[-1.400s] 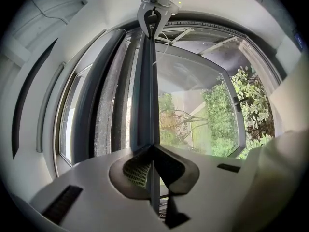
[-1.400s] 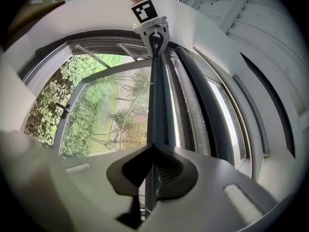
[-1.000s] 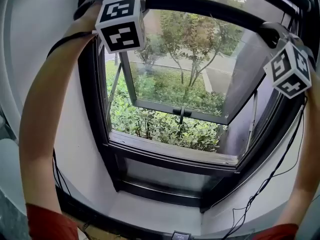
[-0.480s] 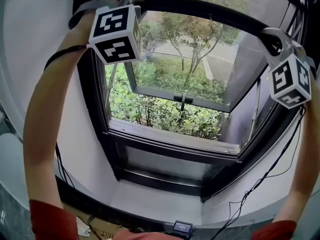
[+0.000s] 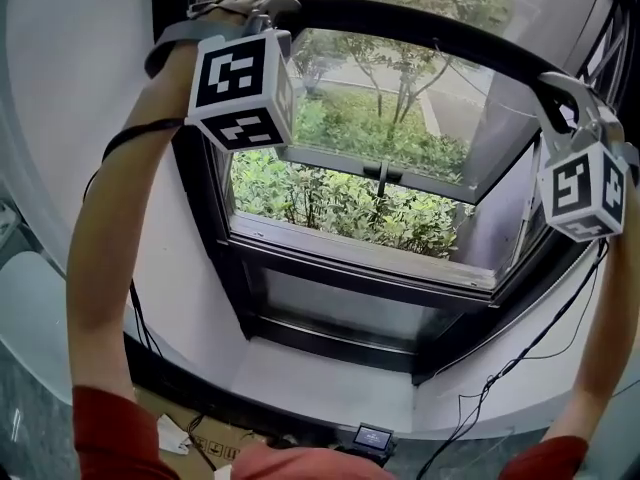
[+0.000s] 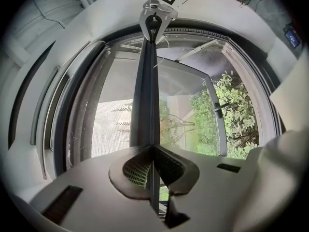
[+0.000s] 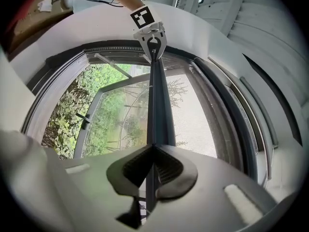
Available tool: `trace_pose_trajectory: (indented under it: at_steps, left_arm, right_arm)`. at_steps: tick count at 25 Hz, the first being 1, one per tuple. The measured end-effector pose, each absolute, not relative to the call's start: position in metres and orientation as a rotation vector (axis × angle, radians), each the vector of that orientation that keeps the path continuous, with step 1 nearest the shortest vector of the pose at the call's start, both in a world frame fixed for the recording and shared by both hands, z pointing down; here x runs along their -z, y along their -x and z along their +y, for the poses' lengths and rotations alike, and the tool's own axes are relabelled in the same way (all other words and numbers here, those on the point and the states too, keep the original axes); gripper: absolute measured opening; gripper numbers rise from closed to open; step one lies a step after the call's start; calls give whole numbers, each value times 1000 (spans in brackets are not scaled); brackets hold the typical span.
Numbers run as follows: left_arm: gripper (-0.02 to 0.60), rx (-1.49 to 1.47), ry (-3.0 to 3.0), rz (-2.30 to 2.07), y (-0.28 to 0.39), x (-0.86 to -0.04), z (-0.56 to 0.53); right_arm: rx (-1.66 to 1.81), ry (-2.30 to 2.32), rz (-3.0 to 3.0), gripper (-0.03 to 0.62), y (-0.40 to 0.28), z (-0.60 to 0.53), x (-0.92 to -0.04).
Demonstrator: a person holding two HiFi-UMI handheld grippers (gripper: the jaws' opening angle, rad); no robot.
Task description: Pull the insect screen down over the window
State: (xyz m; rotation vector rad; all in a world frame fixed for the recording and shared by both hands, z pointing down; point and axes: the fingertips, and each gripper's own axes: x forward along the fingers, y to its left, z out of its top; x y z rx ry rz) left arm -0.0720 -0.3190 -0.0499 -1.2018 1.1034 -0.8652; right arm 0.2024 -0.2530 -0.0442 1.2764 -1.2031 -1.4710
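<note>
left tongs [image 6: 153,161] clamped shut on the bar [image 6: 147,91] of the screen [image 6: 113,124], near the bar's left end, by the left side of the frame [image 5: 205,258]. gripping at the end looks meant to bring the bar down level.

bar sits high, just under the frame's top edge. mesh shows only as a short strip above it, so the opening below is uncovered. my read: pull barely begun, nearly the full run to the sill [image 5: 370,258] left.

middle: sash [image 5: 400,180] swung outward, handle [image 5: 383,173] on its bottom rail, plants [image 5: 330,203] beyond. it looks outboard of the screen plane, so it shouldn't foul the bar, but clearance can't be confirmed.

right tongs [image 7: 153,163] likewise closed on the bar, near its right end by the frame's right side. each gripper view shows the other tongs at the far end. two-ended hold makes sense: a one-sided pull would likely skew the bar in its tracks.

hard to see: side tracks mostly behind the arms [image 5: 110,238] and cubes [image 5: 243,86] in head view. roller housing cut off at the top. can't tell if the sill has a catch. cables [image 5: 520,368] hang below the sill's right corner.
</note>
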Motion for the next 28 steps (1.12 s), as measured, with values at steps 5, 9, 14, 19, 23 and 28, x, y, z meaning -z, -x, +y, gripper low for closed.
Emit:
trace_pose_trajectory:
  at_steps: [5,9,14,19,23,28]
  left_arm:
    - [21,887,1216,1089,74,30,-320]
    - [21,892,1225,1081,74,14,-320]
    - [21,904,1230,1073,75,-12,-319]
    - [21,904,1240,1075,76,-26,-315]
    - [21,917,1251,1065,75,-36,-315]
    - [21,937,1264,1055,75,-57,-315]
  right_arm:
    - [1453,-1273,-1226,26,-200,-255,24]
    - [1444,-1267,-1235,26,-201,-256,8]
    - [1428,-1255,-1242,26,-200,-256,-17]
    - [1420,-1258,-1252,26,-200,-252,-32]
    - [1401,-1245,-1279,26,-202,-252,-42]
    - [1378,-1232,-1297,26,-202,-253,-63]
